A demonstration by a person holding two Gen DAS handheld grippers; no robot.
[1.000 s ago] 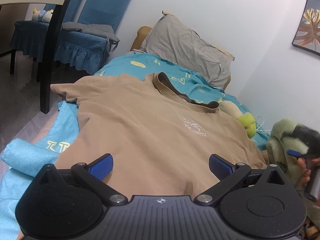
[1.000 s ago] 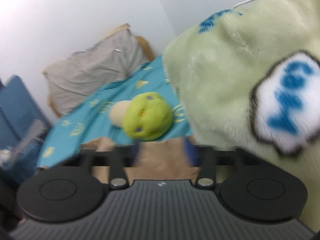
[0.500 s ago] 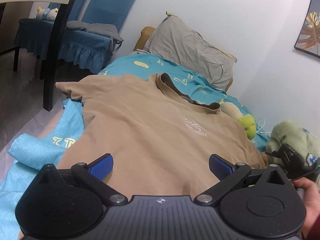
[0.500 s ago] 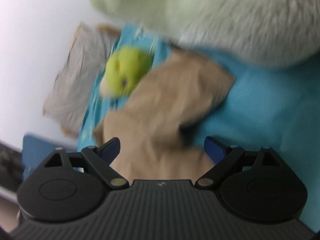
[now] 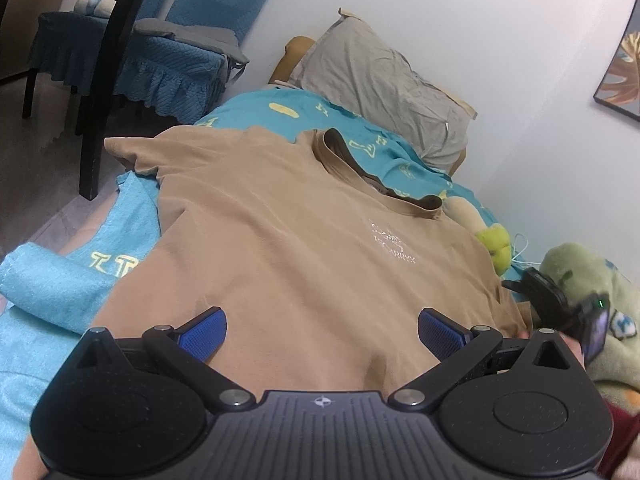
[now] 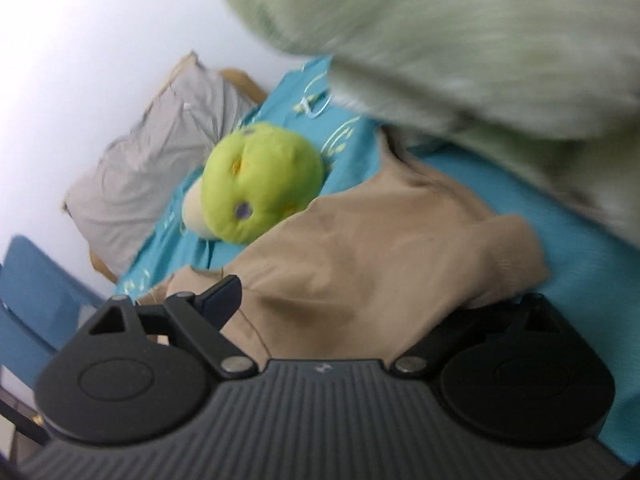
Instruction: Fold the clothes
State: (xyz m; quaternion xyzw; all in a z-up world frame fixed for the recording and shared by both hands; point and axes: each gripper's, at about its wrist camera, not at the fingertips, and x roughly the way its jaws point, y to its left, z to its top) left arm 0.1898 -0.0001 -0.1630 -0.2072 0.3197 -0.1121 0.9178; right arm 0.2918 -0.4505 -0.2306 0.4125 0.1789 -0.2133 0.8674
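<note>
Two grippers in play, both at the tan T-shirt (image 5: 288, 256). Shirt lies front-up and spread flat on the teal bedsheet (image 5: 360, 144), collar toward the grey pillow (image 5: 384, 88), white chest print facing up.

Left gripper (image 5: 322, 330): released, jaws spread wide, blue pads hovering over the shirt's lower hem area. Nothing between the fingers; whether the pads touch fabric, can't tell.

Right gripper (image 6: 360, 304): at the shirt's right sleeve (image 6: 400, 248), which is bunched up. Left finger (image 6: 222, 300) is visible and splayed out; the other finger is hidden under the sleeve fabric. Looks spread, cloth draped over one side, no clamp visible. Frame is motion-blurred.

Around the shirt:
- lime-green plush (image 6: 260, 184) just beyond the sleeve, on the sheet, touching or nearly touching the shirt edge
- large pale-green fuzzy plush (image 6: 460, 40) beside the sleeve, on the wall side
- rolled teal towel (image 5: 44, 280) off the shirt's left side
- blue-covered chair (image 5: 160, 64) and dark table leg (image 5: 100, 120) past the left sleeve, off the bed
- framed picture (image 5: 620, 80) on the wall, above the right side of the shirt
</note>
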